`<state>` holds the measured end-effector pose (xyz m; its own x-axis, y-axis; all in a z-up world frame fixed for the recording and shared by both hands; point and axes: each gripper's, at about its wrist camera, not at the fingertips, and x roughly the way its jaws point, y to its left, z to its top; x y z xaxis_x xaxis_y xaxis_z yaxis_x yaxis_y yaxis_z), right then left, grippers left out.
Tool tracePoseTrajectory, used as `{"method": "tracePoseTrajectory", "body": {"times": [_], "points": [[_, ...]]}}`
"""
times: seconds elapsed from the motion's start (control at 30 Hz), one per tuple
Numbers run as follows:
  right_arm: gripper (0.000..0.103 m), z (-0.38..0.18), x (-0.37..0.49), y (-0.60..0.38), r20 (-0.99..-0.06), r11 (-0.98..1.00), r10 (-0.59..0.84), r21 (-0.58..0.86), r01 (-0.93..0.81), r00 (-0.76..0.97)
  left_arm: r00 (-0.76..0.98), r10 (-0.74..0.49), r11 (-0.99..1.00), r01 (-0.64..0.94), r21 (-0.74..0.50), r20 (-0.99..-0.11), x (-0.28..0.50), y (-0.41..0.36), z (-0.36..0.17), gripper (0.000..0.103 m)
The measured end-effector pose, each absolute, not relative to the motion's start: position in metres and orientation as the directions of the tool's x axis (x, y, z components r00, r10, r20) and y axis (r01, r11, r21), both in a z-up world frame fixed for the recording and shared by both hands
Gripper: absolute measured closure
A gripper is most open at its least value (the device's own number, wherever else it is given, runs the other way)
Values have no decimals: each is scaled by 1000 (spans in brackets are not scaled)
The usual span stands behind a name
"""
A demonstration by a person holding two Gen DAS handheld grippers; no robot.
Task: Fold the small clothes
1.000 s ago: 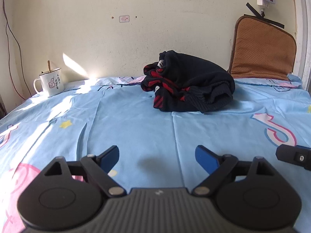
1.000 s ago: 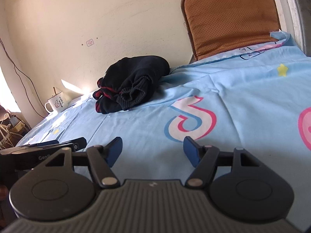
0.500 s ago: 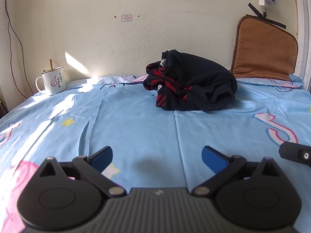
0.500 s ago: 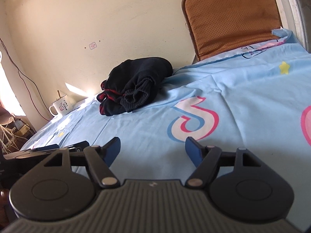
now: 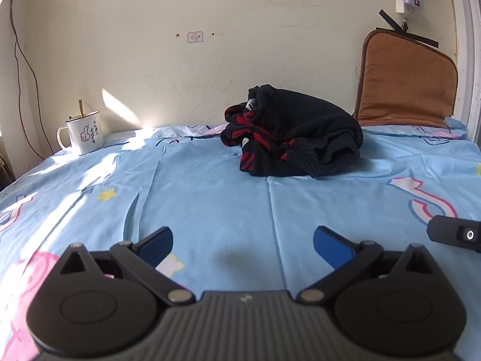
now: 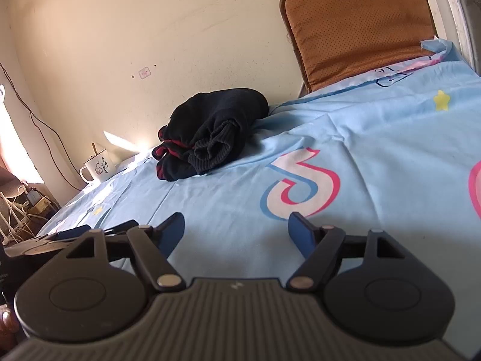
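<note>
Dark navy knitted garment with red stripes, bunched in a heap at the far side of the bed, close to the cream wall, on the light blue printed bedsheet; well apart from both claws. It looks soft, thick and light, floppy with no stiffness, not slippery, so it should sag and unroll when lifted. Best hold is probably the ribbed hem or cuff edge facing the cameras, one claw at each end of that band, though which edge is hem and which is sleeve is hard to tell in the crumple. Left claw hangs low over the near sheet, pointing forward and slightly down toward the heap, jaws spread fully wide, nothing between them. Right claw sits beside it in the same forward, slightly downward pose, jaws wide and opening a bit more, also empty. White enamel mug with a thumbs-up print stands at the far left corner, brown perforated cushion leans at the far right. Folding not yet begun.
</note>
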<state>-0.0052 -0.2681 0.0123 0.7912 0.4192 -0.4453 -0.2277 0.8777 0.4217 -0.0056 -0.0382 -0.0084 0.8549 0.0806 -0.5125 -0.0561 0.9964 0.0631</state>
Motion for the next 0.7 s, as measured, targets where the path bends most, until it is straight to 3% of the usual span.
{"method": "tracePoseTrajectory", "body": {"times": [0.7], "points": [[23,13,-6,-270,-432,871,416,442,-214,800,856,112,993,-81,84,-505,-7,-39,-9,0]]}}
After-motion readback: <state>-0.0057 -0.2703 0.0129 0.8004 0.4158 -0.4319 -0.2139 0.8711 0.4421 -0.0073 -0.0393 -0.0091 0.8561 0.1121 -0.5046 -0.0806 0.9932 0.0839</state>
